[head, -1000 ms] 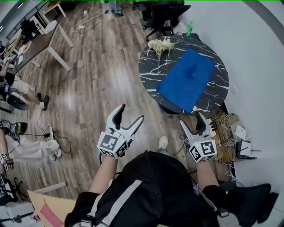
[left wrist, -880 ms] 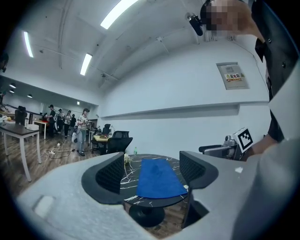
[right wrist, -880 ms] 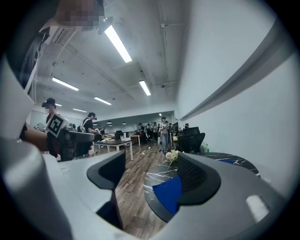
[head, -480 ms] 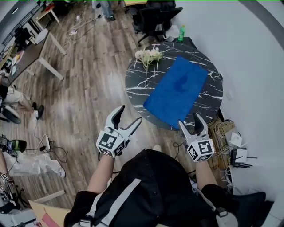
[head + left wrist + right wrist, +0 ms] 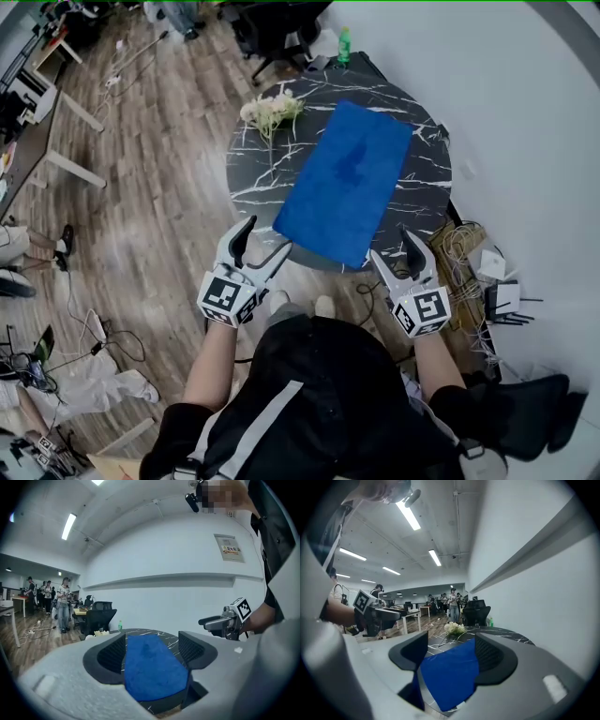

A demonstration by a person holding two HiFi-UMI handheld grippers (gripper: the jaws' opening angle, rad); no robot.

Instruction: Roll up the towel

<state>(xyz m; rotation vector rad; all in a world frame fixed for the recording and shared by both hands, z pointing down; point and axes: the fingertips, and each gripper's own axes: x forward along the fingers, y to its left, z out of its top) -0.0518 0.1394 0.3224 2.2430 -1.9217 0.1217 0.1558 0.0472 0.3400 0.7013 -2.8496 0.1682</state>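
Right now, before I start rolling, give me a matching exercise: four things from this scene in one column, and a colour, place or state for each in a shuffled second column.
Column one:
1. towel
2. flowers
3. bottle
4. cables

Column two:
A. green, at the far side of the table
B. coiled on the floor, right of the table
C. blue, spread flat and unrolled on the table
D. pale, lying on the table left of the towel

Pairs: 1-C, 2-D, 3-A, 4-B
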